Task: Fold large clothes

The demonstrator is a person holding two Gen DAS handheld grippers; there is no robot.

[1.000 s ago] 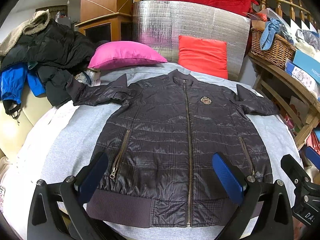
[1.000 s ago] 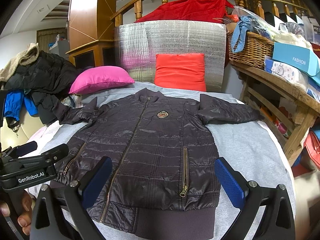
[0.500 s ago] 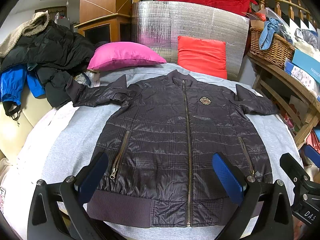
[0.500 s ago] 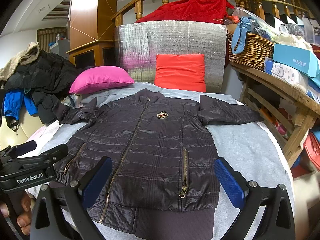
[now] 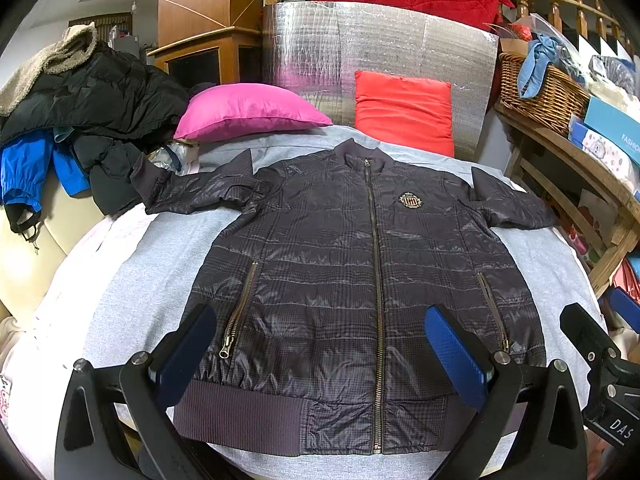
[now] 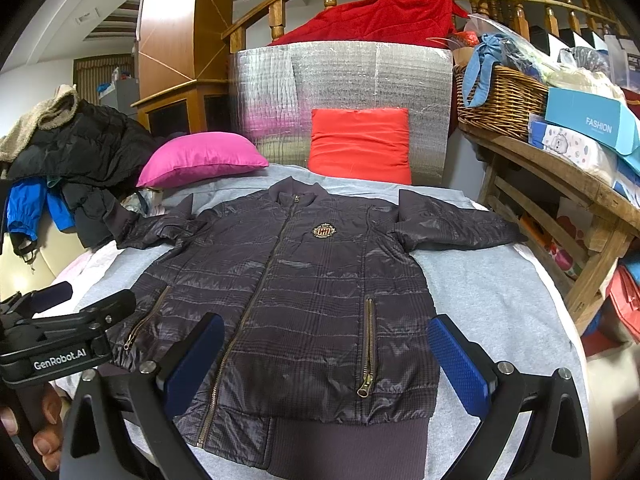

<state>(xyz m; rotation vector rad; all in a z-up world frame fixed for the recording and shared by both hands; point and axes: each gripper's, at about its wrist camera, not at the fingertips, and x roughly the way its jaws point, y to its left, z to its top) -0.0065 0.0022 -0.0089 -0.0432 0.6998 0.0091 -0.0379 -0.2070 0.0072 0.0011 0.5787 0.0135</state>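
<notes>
Low in each frame, the left tool (image 5: pixel 320 356) and right tool (image 6: pixel 326 360) hang spread wide, holding nothing; mid-frame the dark jacket (image 5: pixel 360 280) lies flat, zipped, sleeves out, on the grey-covered surface (image 5: pixel 132 280); folding looks not yet begun, so the next move likely calls for pinching a sleeve or hem; beyond, a pink pillow (image 5: pixel 248 112), red cushion (image 5: pixel 404 108), and wicker basket (image 5: pixel 536 92) at upper right.

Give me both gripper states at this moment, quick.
Left gripper: open, holding nothing, poised above the jacket hem.
Right gripper: open, holding nothing, also above the hem.
</notes>
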